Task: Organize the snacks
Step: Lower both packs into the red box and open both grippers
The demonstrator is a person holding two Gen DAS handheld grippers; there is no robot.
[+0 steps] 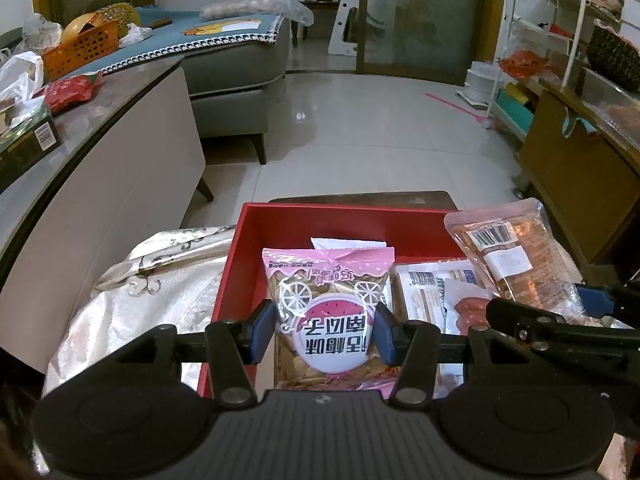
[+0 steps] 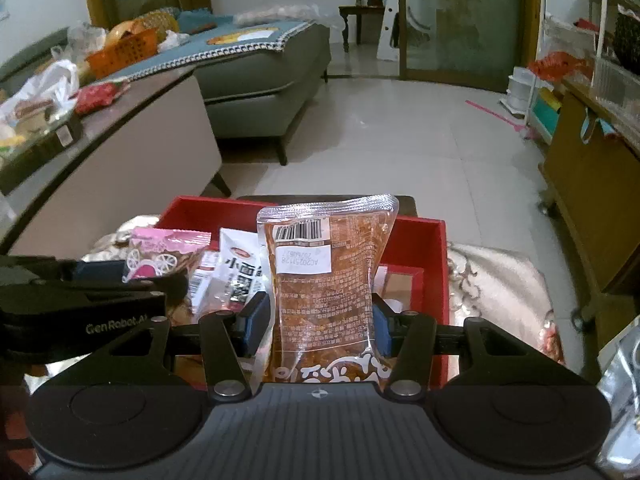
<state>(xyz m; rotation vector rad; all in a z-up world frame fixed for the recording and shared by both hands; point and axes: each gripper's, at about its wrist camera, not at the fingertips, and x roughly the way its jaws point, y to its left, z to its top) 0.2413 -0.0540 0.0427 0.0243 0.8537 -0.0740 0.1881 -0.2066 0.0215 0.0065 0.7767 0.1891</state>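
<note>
My left gripper (image 1: 325, 330) is shut on a pink snack bag (image 1: 328, 304) with a white round label, held over the left half of a red box (image 1: 240, 264). My right gripper (image 2: 318, 320) is shut on a clear bag of brown snacks (image 2: 326, 280) with a barcode label, pinched at its waist above the same red box (image 2: 438, 280). In the left wrist view that clear bag (image 1: 508, 256) hangs at the right, with the right gripper's fingers (image 1: 596, 300) on it. White packets (image 1: 428, 292) and a sausage pack (image 1: 470, 312) lie in the box.
The red box rests on a stool draped with pale embroidered cloth (image 1: 152, 292). A long cabinet (image 1: 120, 184) with bags and an orange basket (image 1: 80, 50) stands left. A grey sofa (image 1: 240, 76) is behind, a wooden cabinet (image 1: 576, 184) and wire rack (image 1: 556, 20) right. Tiled floor (image 1: 360, 128) lies ahead.
</note>
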